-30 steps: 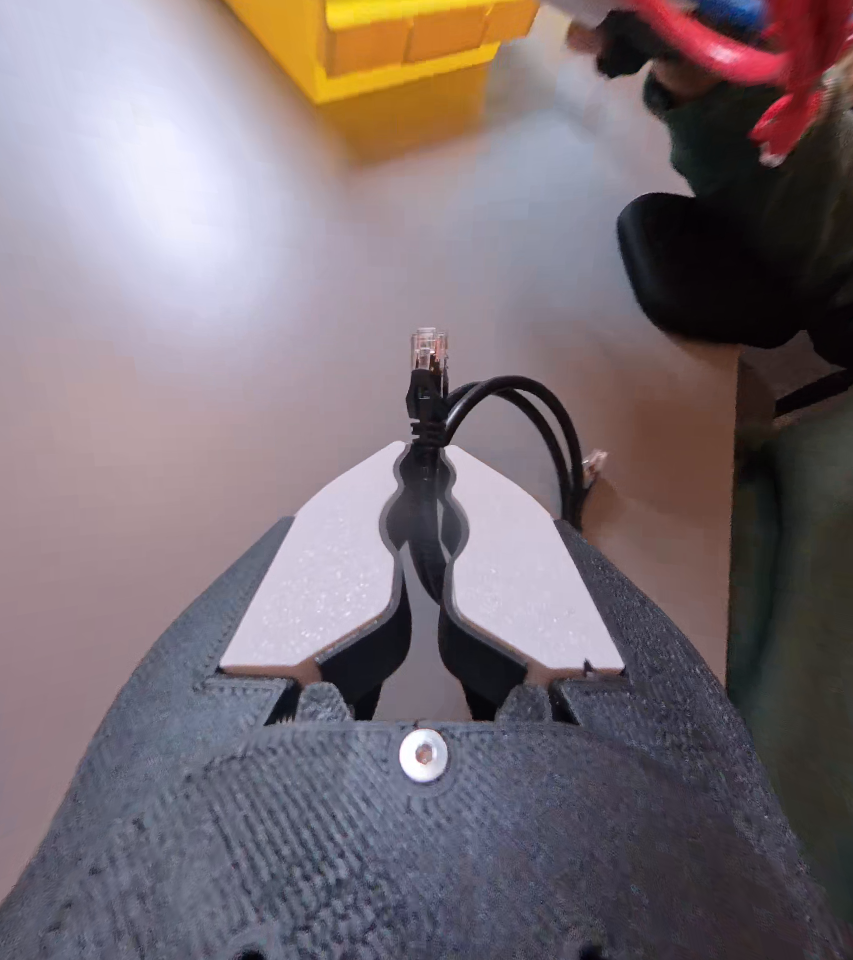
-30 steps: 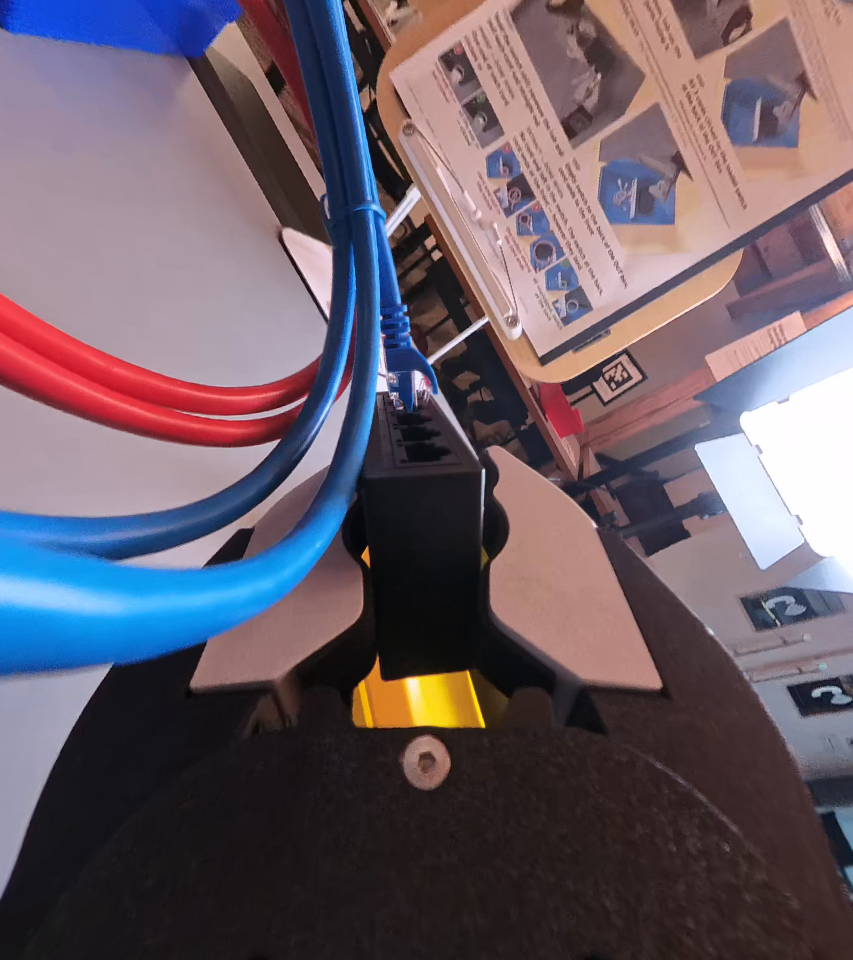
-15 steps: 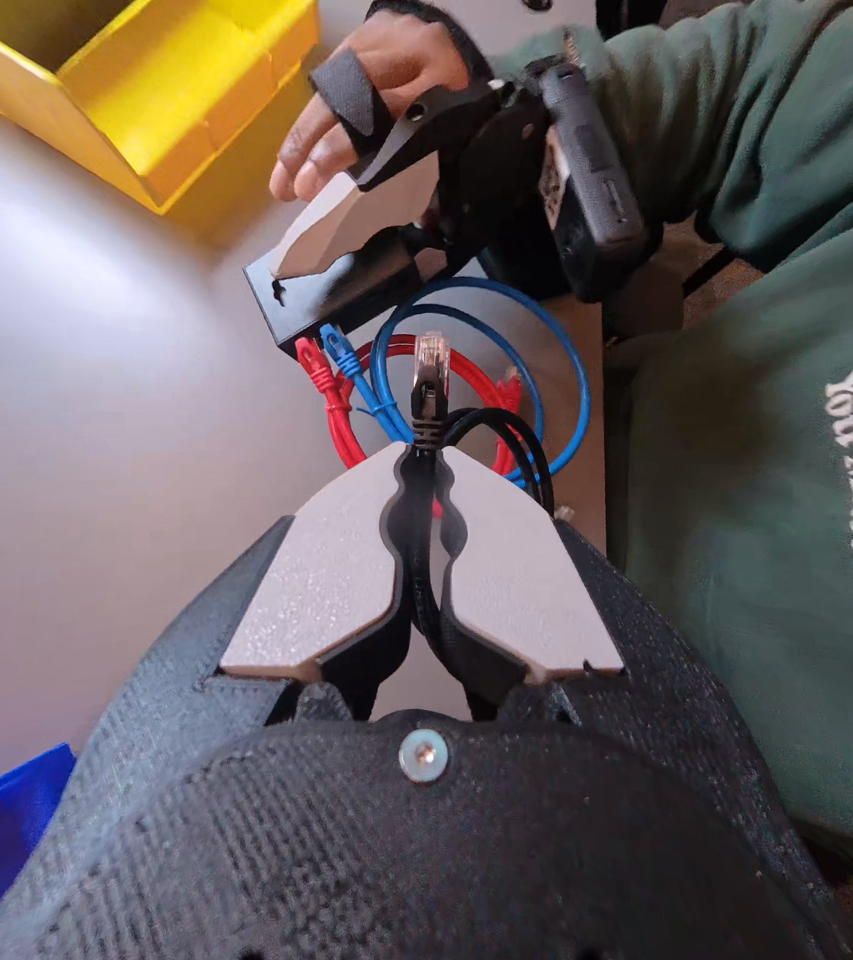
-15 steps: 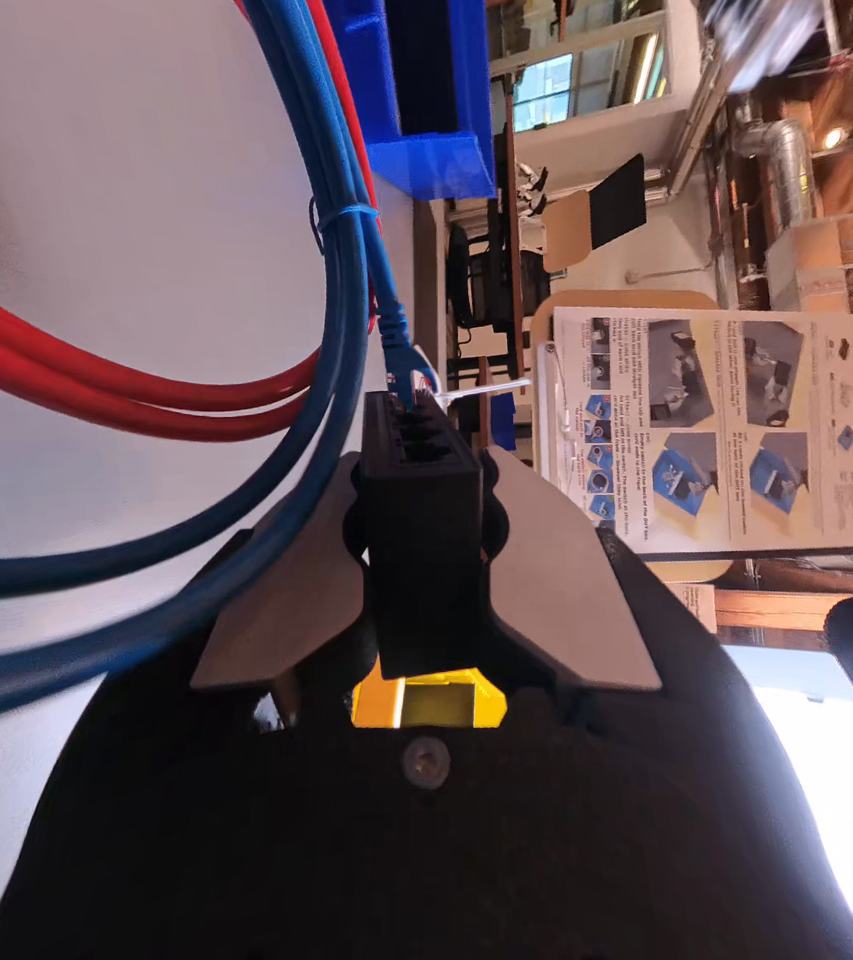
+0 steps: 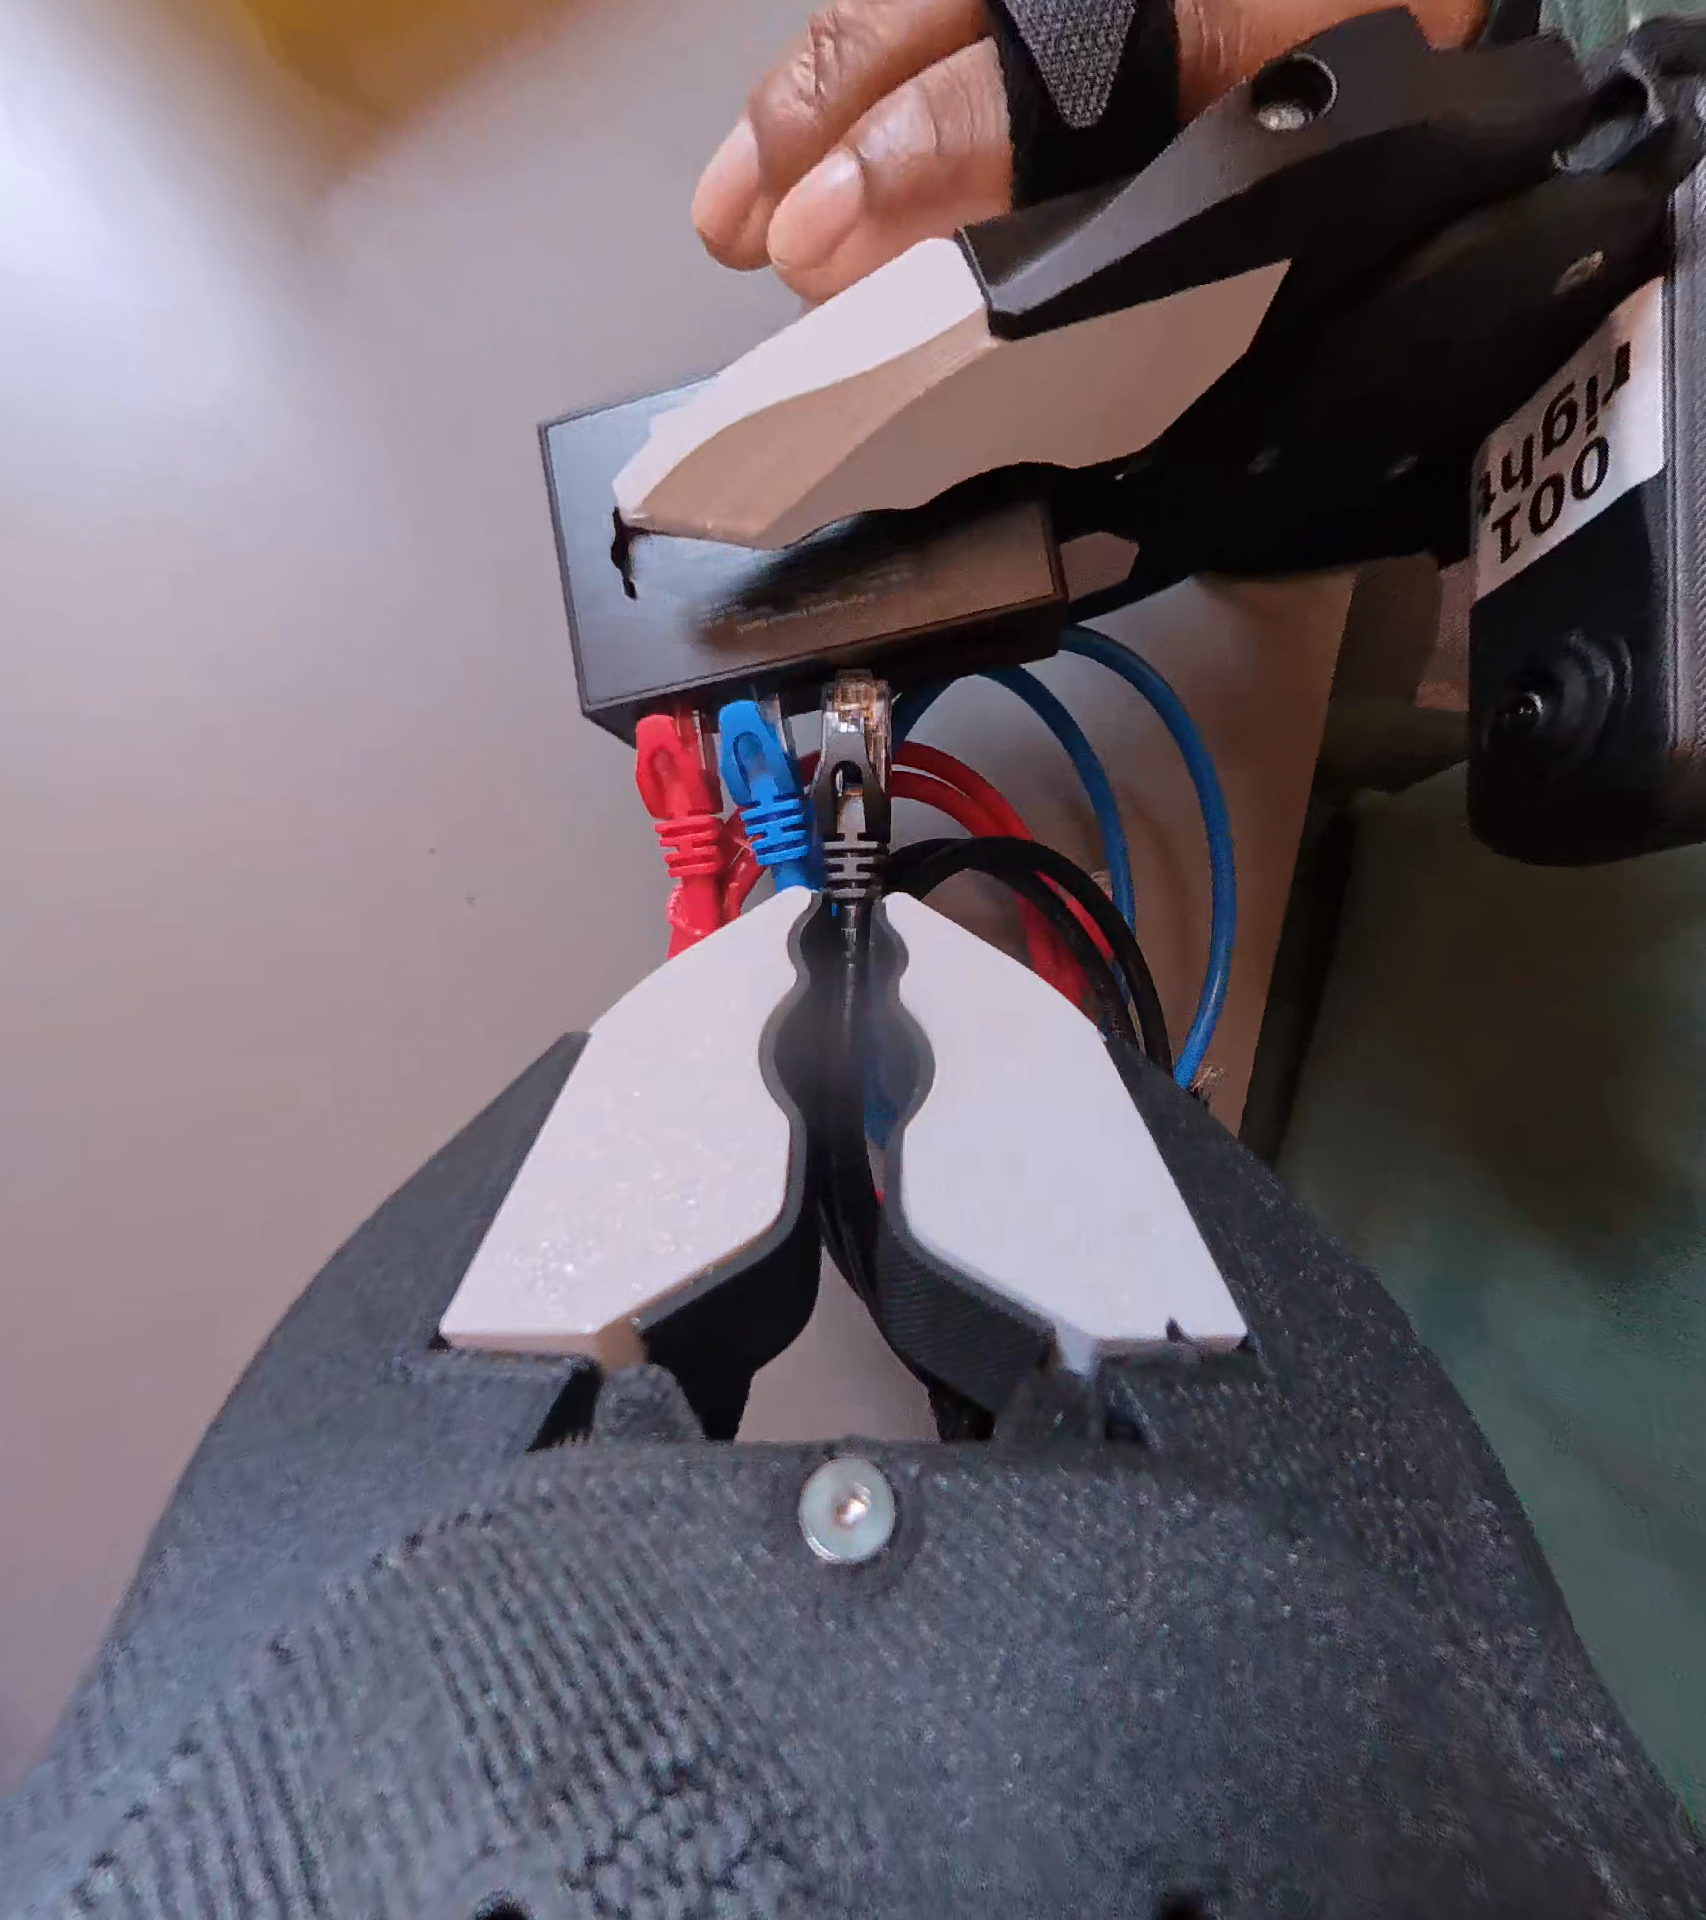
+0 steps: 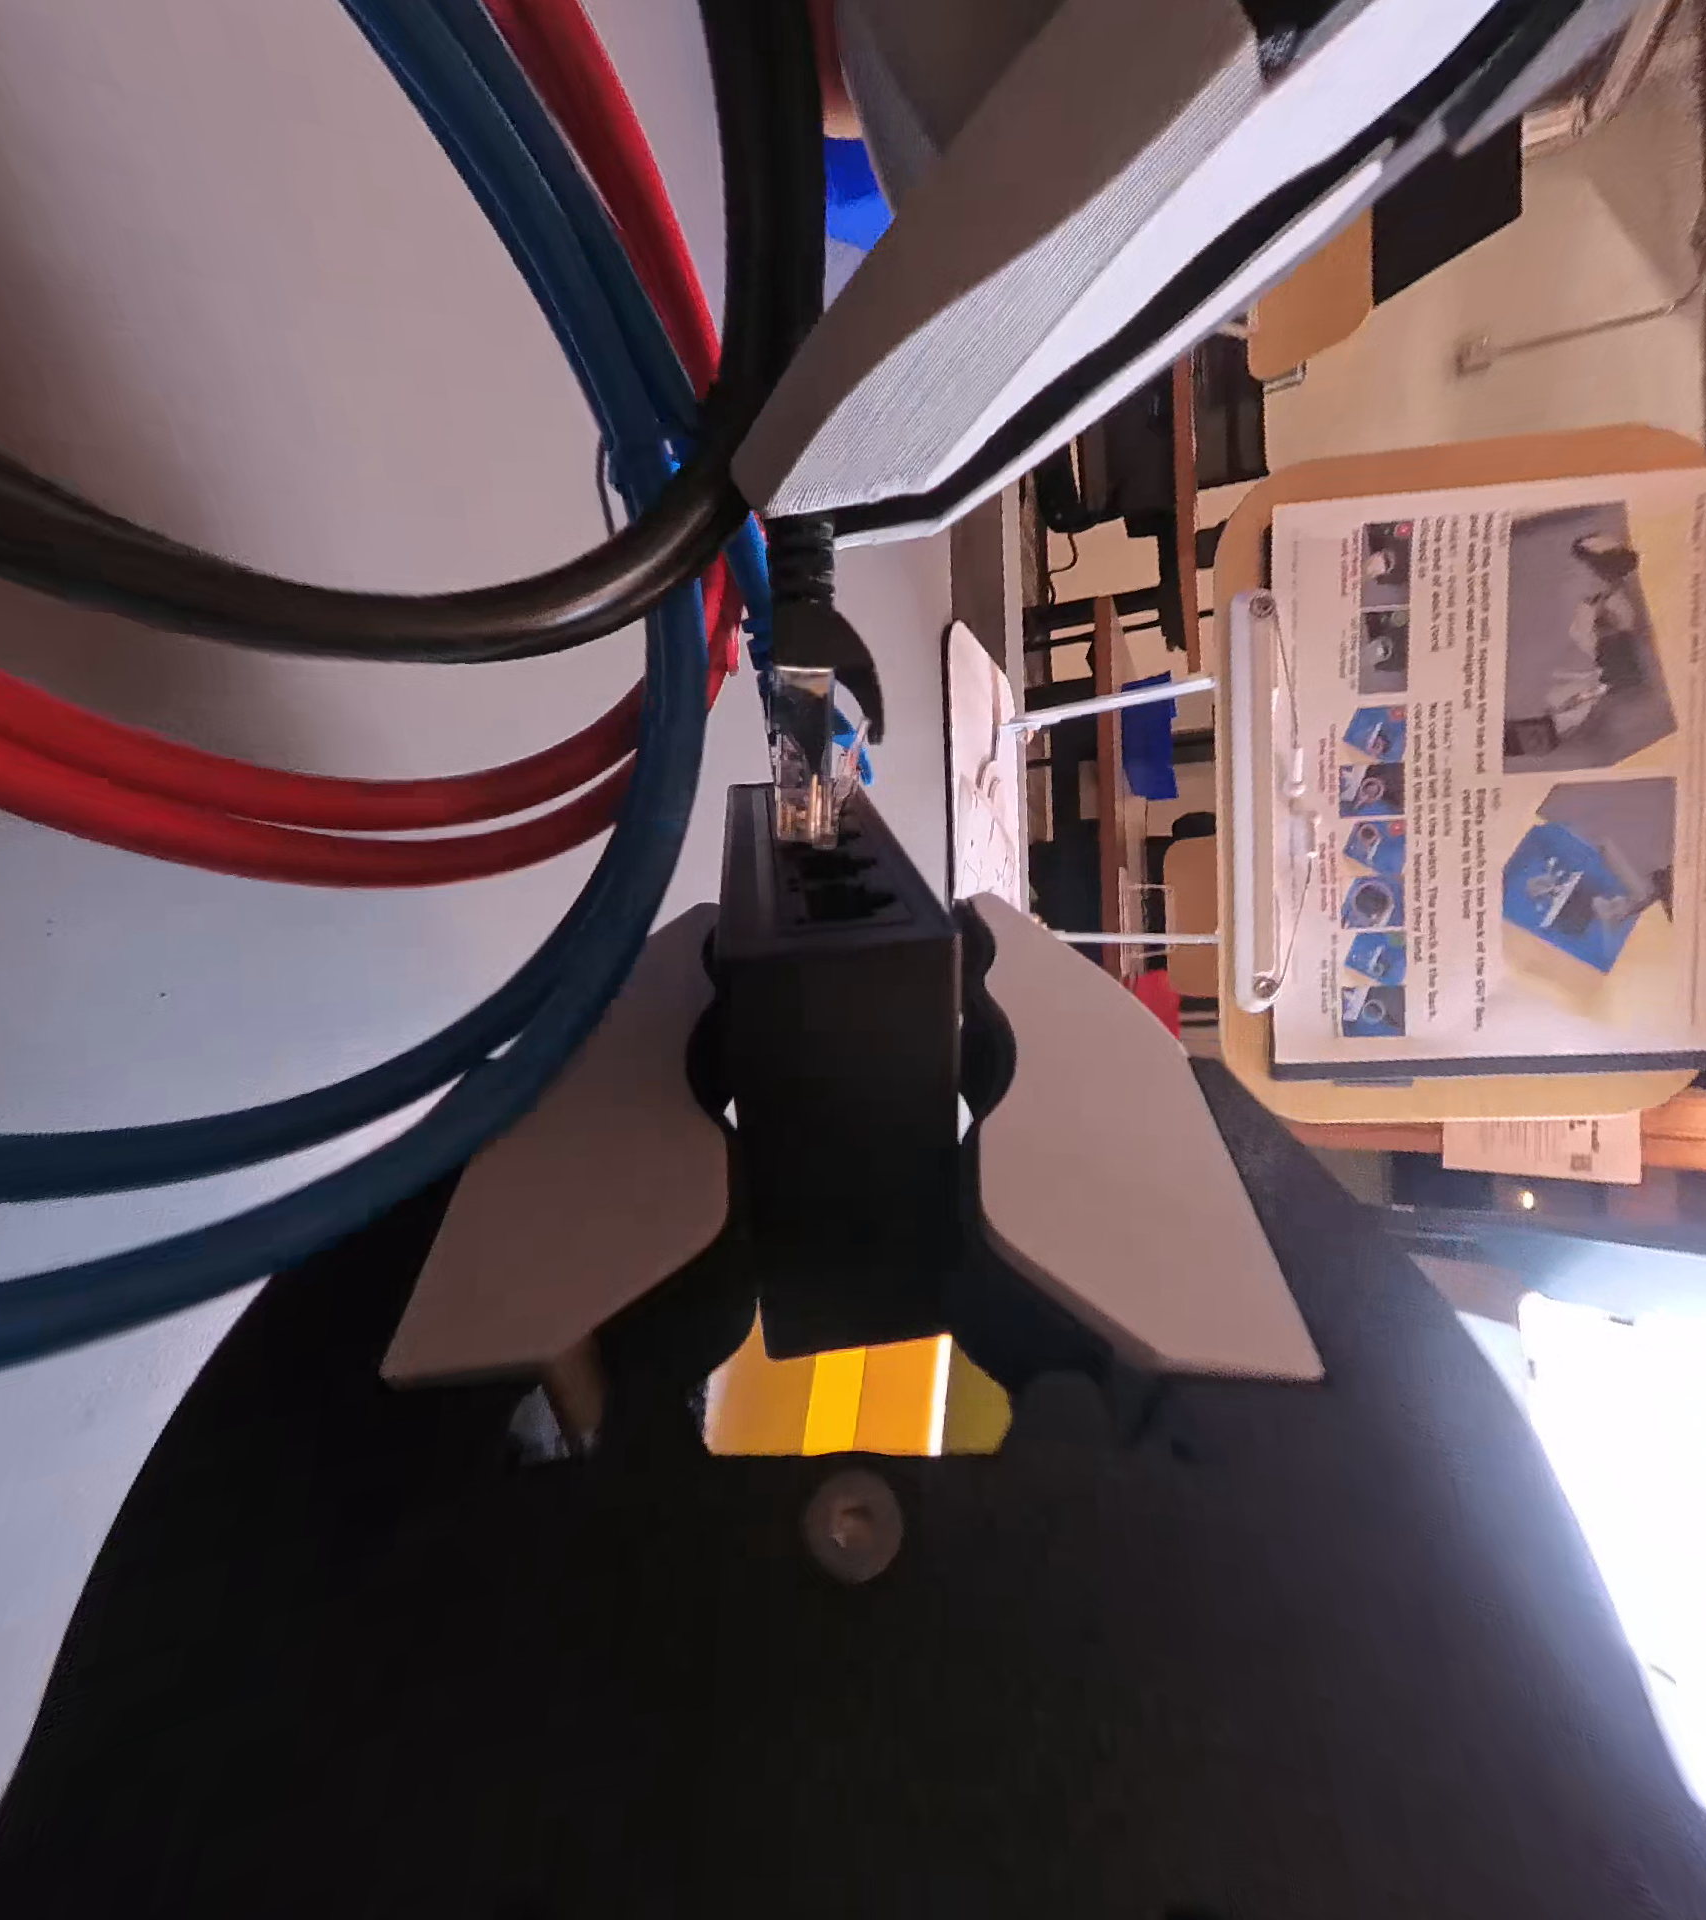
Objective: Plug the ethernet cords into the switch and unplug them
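My right gripper [image 6: 841, 920] is shut on the black switch [image 6: 844, 1060] and holds it off the table. It also shows in the left wrist view [image 5: 797, 582]. My left gripper [image 5: 844, 914] is shut on the black ethernet cord [image 5: 854, 821], just behind its plug. The clear plug tip [image 6: 807, 774] touches the switch's port face at the third port, beside the red cord [image 5: 674, 790] and the blue cord [image 5: 761, 779], which are plugged in. How deep the black plug sits I cannot tell.
The red [image 6: 257, 800], blue [image 6: 413, 1091] and black [image 6: 309, 613] cord loops hang below the switch over the pale table [image 5: 205, 727]. A person's hand [image 5: 859, 156] and green sleeve [image 5: 1555, 1143] are at right. A yellow bin [image 6: 859, 1392] shows behind the switch. A clipboard with pictures [image 6: 1503, 779] stands beyond. The grippers' ends are close to 7 cm from one another.
My left gripper has carried the black plug forward up to the switch's ports. The right gripper has turned the switch and brought it closer. Both holds are unchanged.
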Motion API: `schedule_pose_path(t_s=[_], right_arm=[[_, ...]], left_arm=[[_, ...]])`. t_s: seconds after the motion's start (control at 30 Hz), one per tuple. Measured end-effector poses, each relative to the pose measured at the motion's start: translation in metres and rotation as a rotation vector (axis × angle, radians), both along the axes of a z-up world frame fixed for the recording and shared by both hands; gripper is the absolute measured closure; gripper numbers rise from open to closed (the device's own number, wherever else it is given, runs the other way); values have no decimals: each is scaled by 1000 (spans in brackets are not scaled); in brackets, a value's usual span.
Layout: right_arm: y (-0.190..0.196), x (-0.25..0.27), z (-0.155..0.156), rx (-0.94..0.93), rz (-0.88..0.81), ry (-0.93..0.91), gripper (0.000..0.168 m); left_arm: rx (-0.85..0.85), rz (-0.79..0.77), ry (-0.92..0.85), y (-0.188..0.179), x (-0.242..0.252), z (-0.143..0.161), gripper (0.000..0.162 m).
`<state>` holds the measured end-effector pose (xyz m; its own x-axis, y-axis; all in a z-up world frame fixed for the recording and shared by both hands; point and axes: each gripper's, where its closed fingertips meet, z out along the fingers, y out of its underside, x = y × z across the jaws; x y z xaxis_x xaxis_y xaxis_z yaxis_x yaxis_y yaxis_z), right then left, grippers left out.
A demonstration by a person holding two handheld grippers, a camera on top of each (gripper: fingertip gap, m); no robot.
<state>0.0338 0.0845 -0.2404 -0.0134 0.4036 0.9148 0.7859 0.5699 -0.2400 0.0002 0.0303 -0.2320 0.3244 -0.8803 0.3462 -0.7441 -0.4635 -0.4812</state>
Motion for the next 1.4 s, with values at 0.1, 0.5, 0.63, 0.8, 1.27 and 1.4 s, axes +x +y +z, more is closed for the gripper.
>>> schedule_pose_path(t_s=[0.1, 0.5, 0.63, 0.8, 1.27, 1.4], right_arm=[[1, -1, -3, 2, -26, -15, 126], [-6, -12, -10, -11, -19, -12, 127], [-17, -21, -7, -70, 34, 52, 130], [-25, -24, -18, -153, 113, -12, 131], [-2, -2, -47, -169, 110, -162, 123], [-19, -16, -40, -151, 223, -84, 124]], left_arm=[[-31, 35, -27, 1, -1, -5, 154], [-146, 140, -114, -1, -2, -15, 155], [-63, 151, -146, 5, 2, -19, 156], [-12, 64, -144, 2, 3, -32, 154], [-135, 132, -267, -1, 3, -39, 155], [-107, 161, -270, 4, -2, -43, 155]])
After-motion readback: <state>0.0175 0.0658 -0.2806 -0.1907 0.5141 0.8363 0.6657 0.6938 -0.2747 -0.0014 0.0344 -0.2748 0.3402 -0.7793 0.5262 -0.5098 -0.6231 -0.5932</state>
